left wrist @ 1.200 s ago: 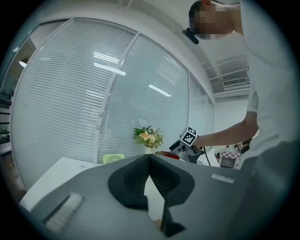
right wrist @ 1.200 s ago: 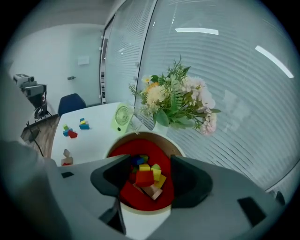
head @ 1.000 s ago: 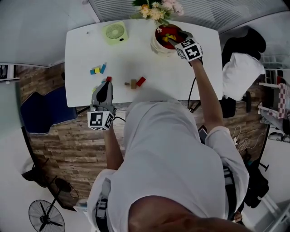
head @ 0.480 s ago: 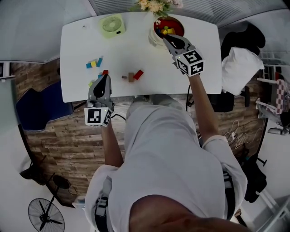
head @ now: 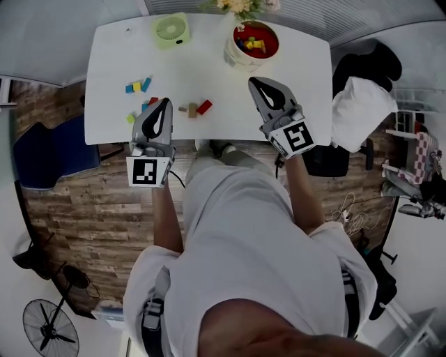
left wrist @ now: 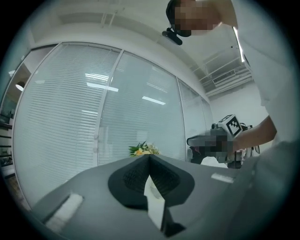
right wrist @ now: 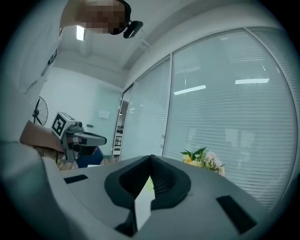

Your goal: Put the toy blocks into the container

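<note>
The container [head: 251, 43], a white bucket with a red inside, stands at the table's far edge and holds several coloured blocks. Loose blocks lie on the white table [head: 293, 63]: a blue and yellow group [head: 137, 86], a red block [head: 204, 107] beside a wooden one [head: 189, 110], and a green one [head: 131, 117]. My right gripper [head: 255, 83] hovers over the table's near right, well short of the container, shut and holding nothing. My left gripper [head: 166, 104] sits at the near edge by the loose blocks, jaws together, nothing in them. Both gripper views point upward at windows.
A green desk fan [head: 171, 29] and a bunch of flowers [head: 240, 5] stand along the table's far edge. The flowers [left wrist: 143, 149] also show beyond the left jaws. A blue chair [head: 49, 157] is left of the table, a black chair with white cloth [head: 362, 104] to its right.
My right gripper has drawn back from over the container toward the table's near side, and its jaws have closed with nothing in them. The left gripper has barely moved.
</note>
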`<state>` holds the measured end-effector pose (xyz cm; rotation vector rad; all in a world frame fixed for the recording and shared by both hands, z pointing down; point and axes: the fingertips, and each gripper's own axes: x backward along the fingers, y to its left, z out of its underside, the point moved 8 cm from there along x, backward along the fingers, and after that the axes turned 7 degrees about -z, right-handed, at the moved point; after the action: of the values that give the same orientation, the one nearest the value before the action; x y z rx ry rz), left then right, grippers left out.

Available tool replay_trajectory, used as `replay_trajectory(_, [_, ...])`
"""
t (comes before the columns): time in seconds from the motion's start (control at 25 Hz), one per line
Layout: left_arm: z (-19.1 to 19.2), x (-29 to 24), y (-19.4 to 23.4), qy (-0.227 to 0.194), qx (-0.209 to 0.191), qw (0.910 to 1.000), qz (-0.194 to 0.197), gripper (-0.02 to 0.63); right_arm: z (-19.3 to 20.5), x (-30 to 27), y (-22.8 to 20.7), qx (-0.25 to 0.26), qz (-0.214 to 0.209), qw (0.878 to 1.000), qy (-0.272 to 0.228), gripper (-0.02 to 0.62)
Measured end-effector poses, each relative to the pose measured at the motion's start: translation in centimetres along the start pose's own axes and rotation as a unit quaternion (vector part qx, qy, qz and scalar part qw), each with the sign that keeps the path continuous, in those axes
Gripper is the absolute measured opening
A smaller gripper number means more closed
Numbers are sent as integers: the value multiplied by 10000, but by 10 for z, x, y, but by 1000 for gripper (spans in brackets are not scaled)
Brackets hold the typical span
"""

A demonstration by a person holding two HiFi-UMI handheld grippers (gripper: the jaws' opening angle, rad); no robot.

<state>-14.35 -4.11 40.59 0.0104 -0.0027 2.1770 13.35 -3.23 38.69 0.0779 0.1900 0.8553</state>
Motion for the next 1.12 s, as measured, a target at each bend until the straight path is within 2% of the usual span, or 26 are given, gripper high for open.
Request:
replay_trajectory(0.16, [-25, 16, -41, -121, -85, 9999, -1, -3, -16, 34, 28, 31, -10, 9999, -160, 2])
replay_trajectory(0.36, [-52, 49, -105, -179, -225, 9996, -35, -3, -19, 105, 51, -366, 104, 9976, -573, 0])
replay_trajectory(0.6, [-47, 109, -179, 178, -262, 9995, 29, -3, -16, 178, 97, -541, 26, 9948, -864, 0])
replay_trajectory(0.84, [-51, 160, -206, 196, -312, 9991, 219, -3, -15, 223, 150, -690, 105, 9937, -873, 0])
replay_trajectory(1.12, [-56, 225, -198, 5, -366, 9983, 444, -3, -35, 230, 223, -539, 258, 9934, -983, 0])
